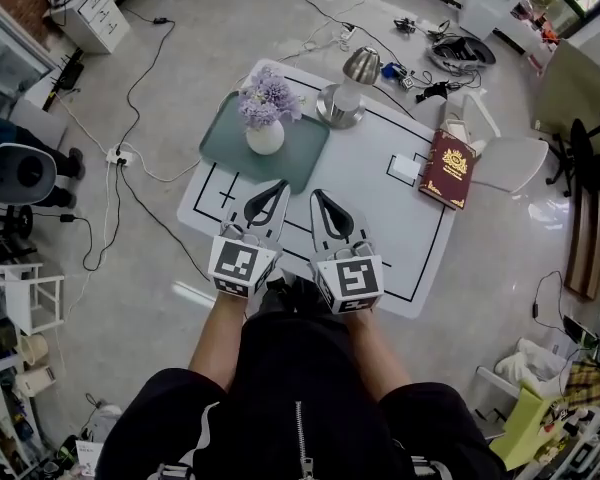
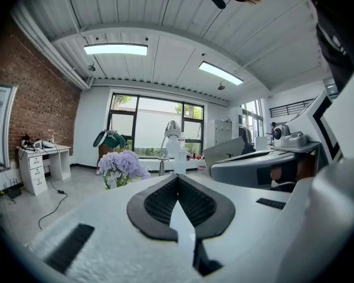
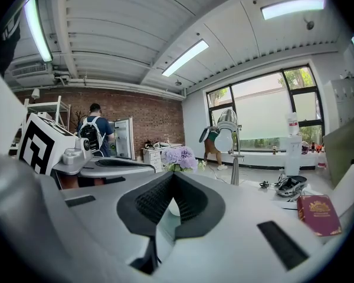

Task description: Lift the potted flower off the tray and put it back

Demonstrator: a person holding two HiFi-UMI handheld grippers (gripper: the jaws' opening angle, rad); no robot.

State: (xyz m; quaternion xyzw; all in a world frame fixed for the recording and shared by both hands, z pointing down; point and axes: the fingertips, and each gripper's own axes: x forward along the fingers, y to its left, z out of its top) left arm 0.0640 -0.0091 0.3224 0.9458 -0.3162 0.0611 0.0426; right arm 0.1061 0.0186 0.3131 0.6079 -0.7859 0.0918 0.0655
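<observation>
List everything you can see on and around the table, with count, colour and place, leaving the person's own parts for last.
table: one, white with black lines, centre of the floor.
tray: one, green, far left of the table.
potted flower: one, purple blooms in white pot, on the tray.
desk lamp: one, silver, on the table right of the tray.
book: one, dark red, table's right edge.
chair: one, white, right of the table.
cables: several, black and white, floor left of the table.
left hand-held gripper: one, white with black jaws, table's near edge, shut, empty.
right hand-held gripper: one, same colours, beside it, shut, empty.
</observation>
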